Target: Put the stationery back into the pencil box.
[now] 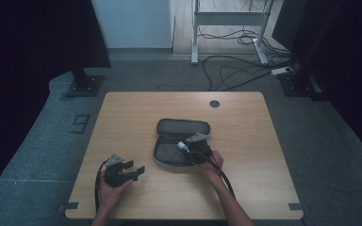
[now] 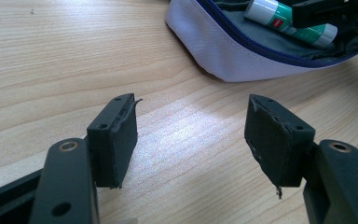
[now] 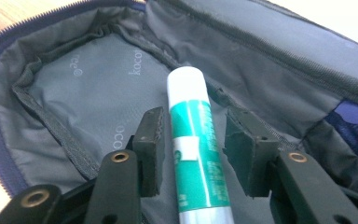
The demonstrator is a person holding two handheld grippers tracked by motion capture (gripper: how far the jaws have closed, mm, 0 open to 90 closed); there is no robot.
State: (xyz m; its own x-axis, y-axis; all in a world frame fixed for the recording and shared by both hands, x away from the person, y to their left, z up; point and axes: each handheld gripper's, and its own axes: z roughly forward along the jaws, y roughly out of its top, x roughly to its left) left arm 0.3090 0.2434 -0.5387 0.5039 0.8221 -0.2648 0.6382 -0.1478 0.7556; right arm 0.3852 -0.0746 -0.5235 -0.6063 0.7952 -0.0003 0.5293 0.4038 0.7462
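Right gripper (image 3: 193, 156) sat over the open pencil case (image 3: 88, 93), jaws parted on either side of a green-and-white glue stick (image 3: 193, 154); small gaps showed between both pads and the stick, so no grip, jaws loose around it; glue stick lay inside the case on the grey lining, white cap end pointing away from the gripper, body running back between the jaws; in the high view the right gripper (image 1: 195, 149) hovered at the near half of the case (image 1: 181, 126), stick (image 1: 183, 146) poking out at its tip; case lay unzipped and spread flat near the middle of the wooden table (image 1: 136, 113), blue zip edge around a grey inside, white outer fabric; in the left gripper view the glue stick (image 2: 289, 21) rested in the case (image 2: 242, 56) with the other gripper's dark jaw just over it; left gripper (image 2: 191, 140) was wide open, nothing between the pads, bare tabletop under it; it sat well apart from the case, held low at the near left of the table (image 1: 125, 172).
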